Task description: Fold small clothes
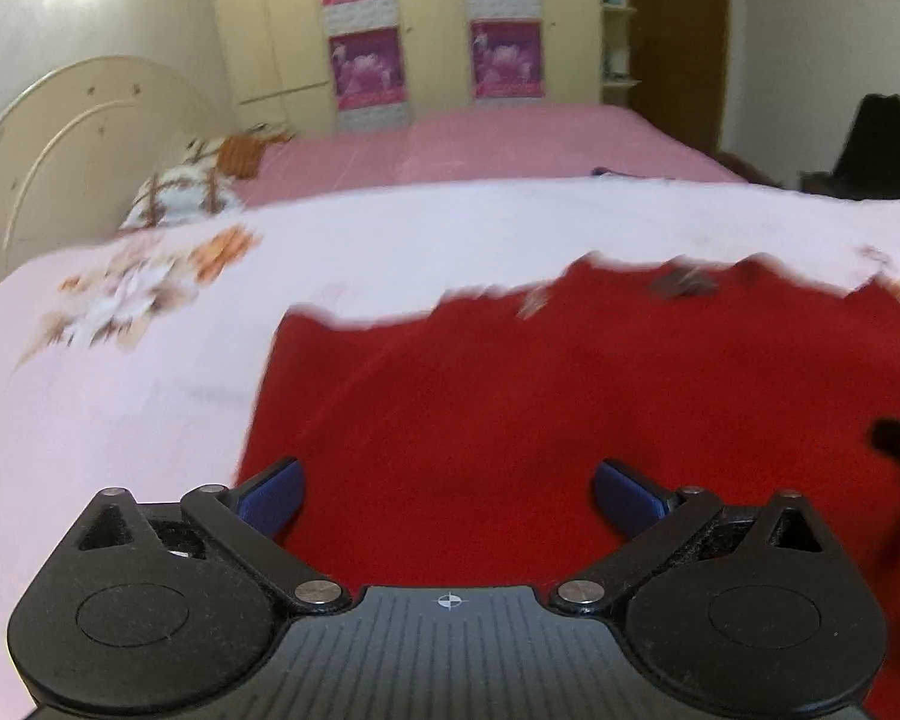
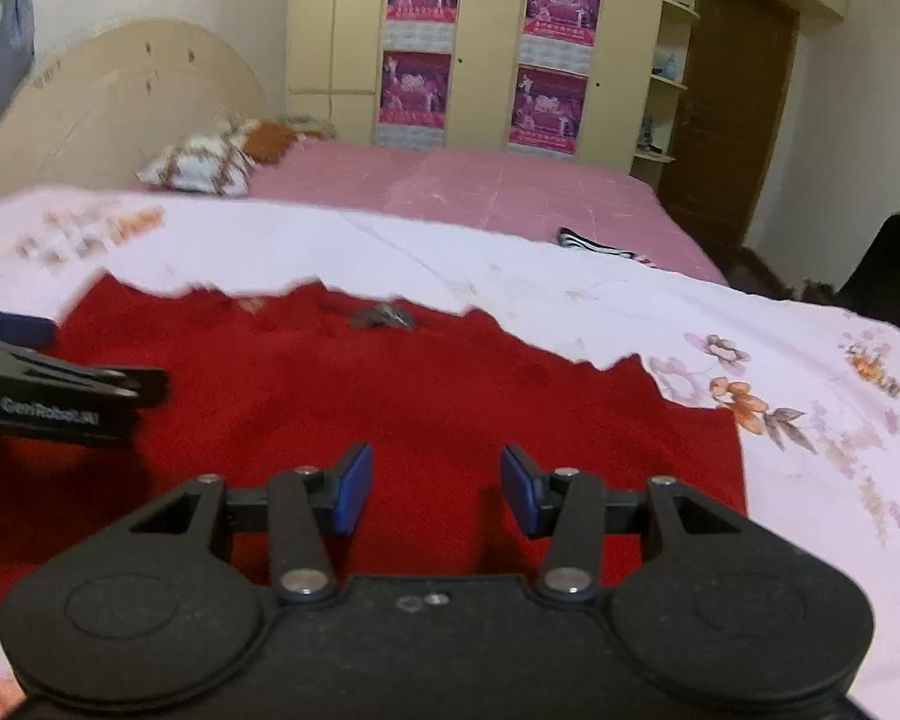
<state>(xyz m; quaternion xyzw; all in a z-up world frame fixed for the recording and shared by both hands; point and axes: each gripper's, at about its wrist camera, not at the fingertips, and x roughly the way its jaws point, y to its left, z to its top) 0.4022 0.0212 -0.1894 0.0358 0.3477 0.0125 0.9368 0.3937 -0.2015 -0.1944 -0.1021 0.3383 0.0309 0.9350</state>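
Red cloth, a small garment (image 2: 390,420), lies spread flat on a white floral sheet (image 2: 810,396) at the near edge of the bed (image 2: 510,192), its far hem jagged against the white. Something small and grey sits on the red fabric near that far hem; I cannot make out what it is. Both tools hover over the garment's near part. The left gripper (image 1: 448,495) has its jaws spread wide with nothing between them, over the garment's left side. The right gripper (image 2: 437,489) has its jaws parted less far, also holding nothing, over the right side. Beyond the sheet the pink bedspread runs back to a patterned pillow (image 2: 201,165) by the cream headboard (image 2: 114,96). A striped item (image 2: 594,243) lies near the bed's right edge. Purple posters (image 2: 423,42) hang on the wardrobe behind.
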